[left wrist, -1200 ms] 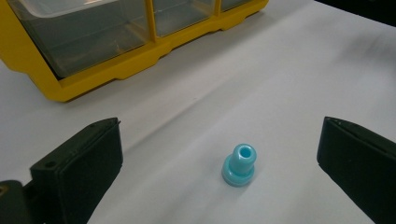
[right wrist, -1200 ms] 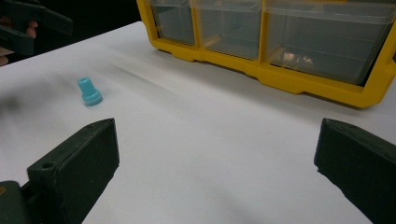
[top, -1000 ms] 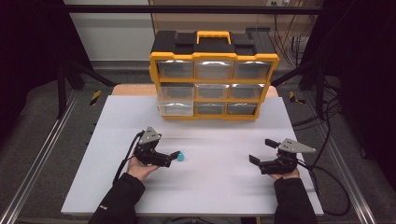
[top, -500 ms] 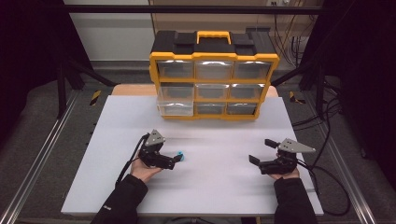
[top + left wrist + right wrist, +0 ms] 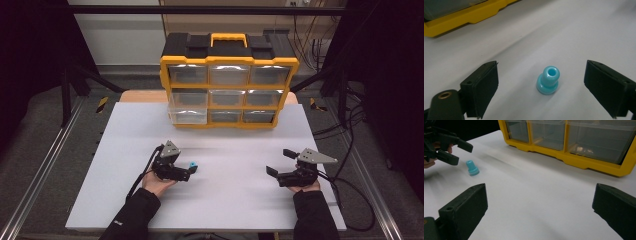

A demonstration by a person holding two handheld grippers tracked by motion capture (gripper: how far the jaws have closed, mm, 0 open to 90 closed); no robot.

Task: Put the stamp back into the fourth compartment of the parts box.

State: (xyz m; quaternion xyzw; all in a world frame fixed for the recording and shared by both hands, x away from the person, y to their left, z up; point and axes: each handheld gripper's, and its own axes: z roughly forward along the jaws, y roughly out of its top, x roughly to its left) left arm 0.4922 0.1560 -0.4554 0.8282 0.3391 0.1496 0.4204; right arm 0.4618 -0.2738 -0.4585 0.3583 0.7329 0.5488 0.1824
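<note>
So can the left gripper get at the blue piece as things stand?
Probably yes. The left gripper is open, and the blue piece stands upright on the table between its jaws, untouched, with nothing in the way.

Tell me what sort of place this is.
Probably a lab or workshop bench set up for recording. A white table sits inside a dark metal frame, a yellow drawer organizer stands at its back, and cables trail over the floor at the right.
</note>
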